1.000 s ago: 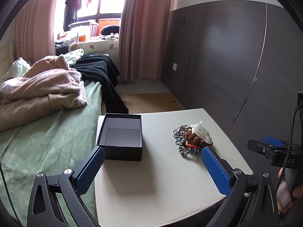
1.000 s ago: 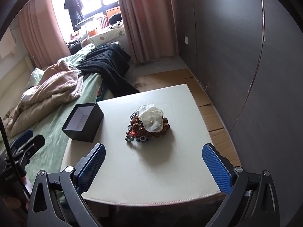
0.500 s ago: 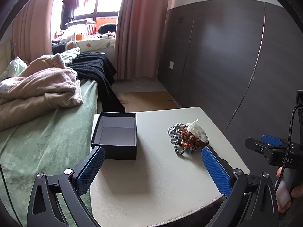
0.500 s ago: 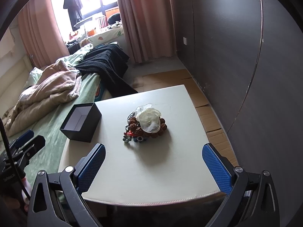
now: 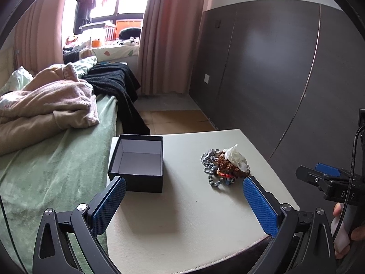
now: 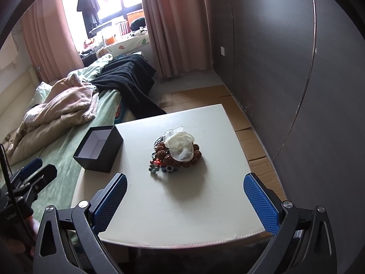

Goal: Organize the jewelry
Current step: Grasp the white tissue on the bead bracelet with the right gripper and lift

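On the pale worktop [image 6: 182, 205] the jewelry heap [image 6: 176, 151] lay near the middle, roundish with no clear long axis. An open black box [image 6: 98, 151] sat at the worktop's left edge by the bed [image 5: 57, 171]. The left tongs [image 5: 183, 203] and right tongs [image 6: 184, 202] hung wide apart, empty.

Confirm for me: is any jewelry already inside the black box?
No: the black box shows only its bare pale lining, and the jewelry pile lies apart from it on the white table.
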The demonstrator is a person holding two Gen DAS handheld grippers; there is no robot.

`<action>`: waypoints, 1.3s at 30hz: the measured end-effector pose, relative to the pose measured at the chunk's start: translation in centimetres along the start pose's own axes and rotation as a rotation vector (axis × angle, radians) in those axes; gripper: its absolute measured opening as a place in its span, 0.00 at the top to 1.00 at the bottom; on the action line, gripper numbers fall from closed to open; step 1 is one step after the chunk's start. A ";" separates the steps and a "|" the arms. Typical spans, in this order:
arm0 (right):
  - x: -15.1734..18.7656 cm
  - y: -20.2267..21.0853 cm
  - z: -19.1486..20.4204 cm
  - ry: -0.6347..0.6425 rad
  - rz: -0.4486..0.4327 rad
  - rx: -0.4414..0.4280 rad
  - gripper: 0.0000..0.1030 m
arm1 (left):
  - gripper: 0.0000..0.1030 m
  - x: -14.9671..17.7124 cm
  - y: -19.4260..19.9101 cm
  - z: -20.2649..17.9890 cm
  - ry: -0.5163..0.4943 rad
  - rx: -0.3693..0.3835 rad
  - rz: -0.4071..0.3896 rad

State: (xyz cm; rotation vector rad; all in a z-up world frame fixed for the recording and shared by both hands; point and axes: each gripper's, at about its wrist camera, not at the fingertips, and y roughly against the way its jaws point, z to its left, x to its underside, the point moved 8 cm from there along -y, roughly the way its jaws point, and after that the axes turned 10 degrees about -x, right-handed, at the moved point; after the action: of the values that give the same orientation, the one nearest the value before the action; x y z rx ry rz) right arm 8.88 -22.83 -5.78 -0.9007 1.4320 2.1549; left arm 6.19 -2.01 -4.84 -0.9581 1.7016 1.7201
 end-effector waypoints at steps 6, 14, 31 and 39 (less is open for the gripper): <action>-0.2 0.2 -0.6 -0.023 -0.005 -0.005 0.00 | 0.01 0.0 -0.4 -0.6 -0.006 0.005 0.010; -1.2 0.1 -2.0 -0.051 -0.014 -0.007 0.00 | 0.01 -1.0 -1.5 -2.1 0.012 0.049 0.012; -2.1 -5.1 -6.9 -0.312 0.088 -0.109 0.21 | 0.33 -1.2 -7.8 -5.3 0.035 0.156 0.129; -2.5 -9.5 -6.2 -0.371 0.142 -0.195 0.26 | 0.45 -1.7 -11.3 -6.2 0.070 0.154 0.176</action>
State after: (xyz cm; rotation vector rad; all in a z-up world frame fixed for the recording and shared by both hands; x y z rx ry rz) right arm 18.56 -24.68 -11.96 -0.4341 1.1472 2.4403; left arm 16.86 -7.30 -10.11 -0.8294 1.9833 1.6511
